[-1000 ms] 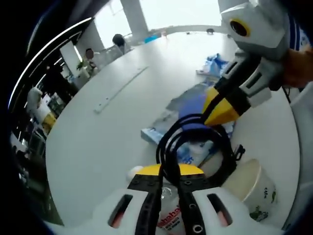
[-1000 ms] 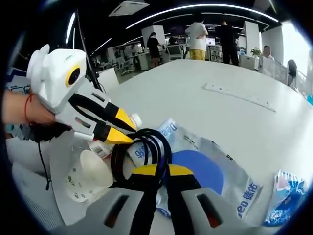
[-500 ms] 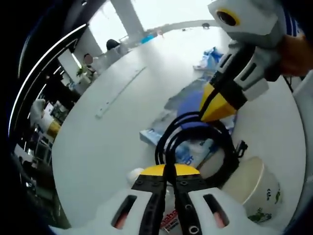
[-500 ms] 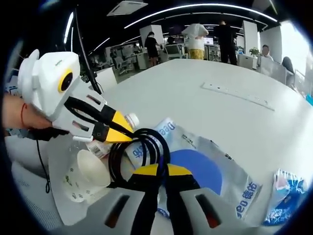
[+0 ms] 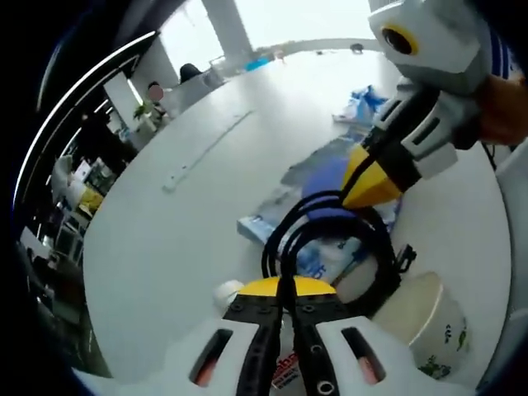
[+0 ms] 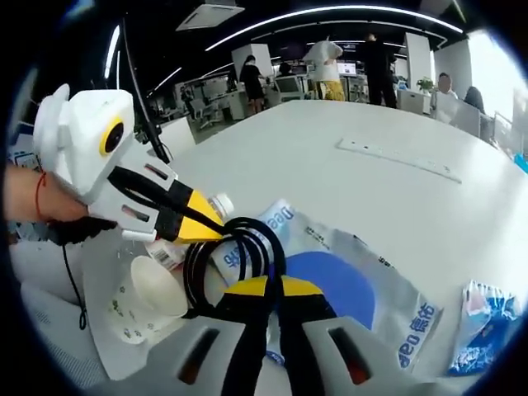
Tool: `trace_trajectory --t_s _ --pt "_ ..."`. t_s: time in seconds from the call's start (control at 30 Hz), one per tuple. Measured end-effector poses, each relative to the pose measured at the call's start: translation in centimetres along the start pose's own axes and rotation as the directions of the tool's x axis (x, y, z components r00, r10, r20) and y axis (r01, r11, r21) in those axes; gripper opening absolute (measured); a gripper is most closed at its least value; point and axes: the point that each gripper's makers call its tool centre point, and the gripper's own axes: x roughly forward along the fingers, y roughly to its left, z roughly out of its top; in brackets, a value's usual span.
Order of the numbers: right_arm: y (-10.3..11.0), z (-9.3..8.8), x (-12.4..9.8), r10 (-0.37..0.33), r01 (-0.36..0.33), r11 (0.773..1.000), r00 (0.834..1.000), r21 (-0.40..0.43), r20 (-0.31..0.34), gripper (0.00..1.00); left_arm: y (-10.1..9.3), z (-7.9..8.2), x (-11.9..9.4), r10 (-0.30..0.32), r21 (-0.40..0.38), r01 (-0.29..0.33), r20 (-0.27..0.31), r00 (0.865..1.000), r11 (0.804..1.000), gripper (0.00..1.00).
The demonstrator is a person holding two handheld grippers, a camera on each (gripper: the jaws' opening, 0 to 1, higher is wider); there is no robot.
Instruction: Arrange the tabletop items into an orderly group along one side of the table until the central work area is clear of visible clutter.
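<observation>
Both my grippers, left gripper and right gripper, have fingers clamped on 1 coiled black cable, held above the blue-and-silver foil pouch on the white counter; I should keep the loops together, lowering them beside the white paper cup
</observation>
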Motion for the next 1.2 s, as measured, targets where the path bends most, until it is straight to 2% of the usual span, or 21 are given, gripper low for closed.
trace_trajectory --t_s 0.5,1.2 --pt "0.3 0.4 -0.6 0.013 -0.014 0.998 1.000 0.062 0.024 0.00 0.0 0.3 -0.5 -0.009 -0.048 0.010 0.012 1.000 0.999 0.00" --pt "0.9 1.4 -1.6 0.033 -0.039 0.995 0.998 0.096 0.058 0.00 0.1 0.9 -1.2 -0.020 -0.085 0.023 0.039 0.999 0.996 0.00"
